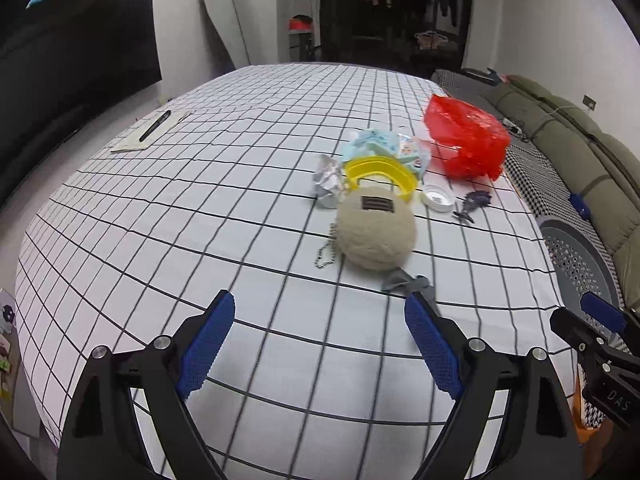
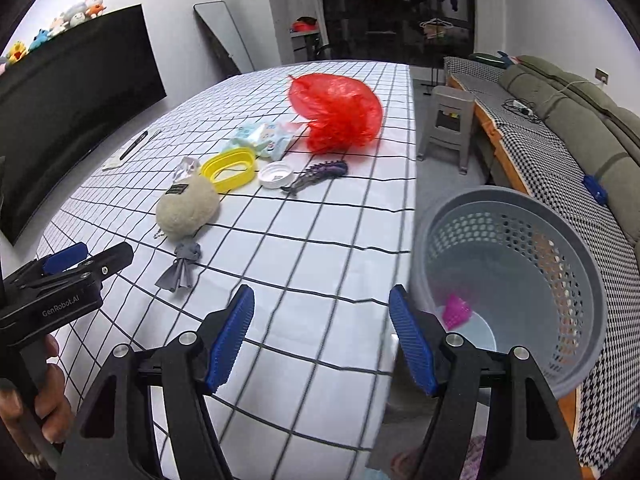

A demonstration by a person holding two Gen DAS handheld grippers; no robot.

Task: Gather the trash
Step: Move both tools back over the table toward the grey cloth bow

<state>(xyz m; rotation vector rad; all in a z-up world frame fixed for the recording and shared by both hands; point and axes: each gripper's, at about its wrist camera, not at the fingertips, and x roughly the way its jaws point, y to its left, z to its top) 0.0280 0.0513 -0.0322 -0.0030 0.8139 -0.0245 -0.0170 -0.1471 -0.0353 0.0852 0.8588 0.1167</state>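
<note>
A grey perforated waste basket [image 2: 592, 280] stands on the floor right of the table, with a pink scrap [image 2: 456, 312] inside. On the checked tablecloth [image 2: 320, 240] lie a red plastic bag [image 2: 336, 112], a light-blue wrapper [image 2: 260, 136], crumpled foil [image 2: 186, 168], a yellow oval ring [image 2: 230, 168], a white cap [image 2: 275, 175], a purple toy fish [image 2: 316, 176] and a beige plush ball [image 2: 188, 212] with a grey tail. My left gripper [image 1: 320, 344] is open and empty, short of the plush ball [image 1: 376, 232]. My right gripper [image 2: 320, 336] is open and empty over the table's right edge, beside the basket.
A pen on a paper [image 1: 154, 128] lies at the far left of the table. A grey plastic stool [image 2: 448, 120] stands beyond the basket. A sofa [image 2: 580, 120] with a checked cover runs along the right. A dark TV screen [image 2: 72, 112] hangs on the left.
</note>
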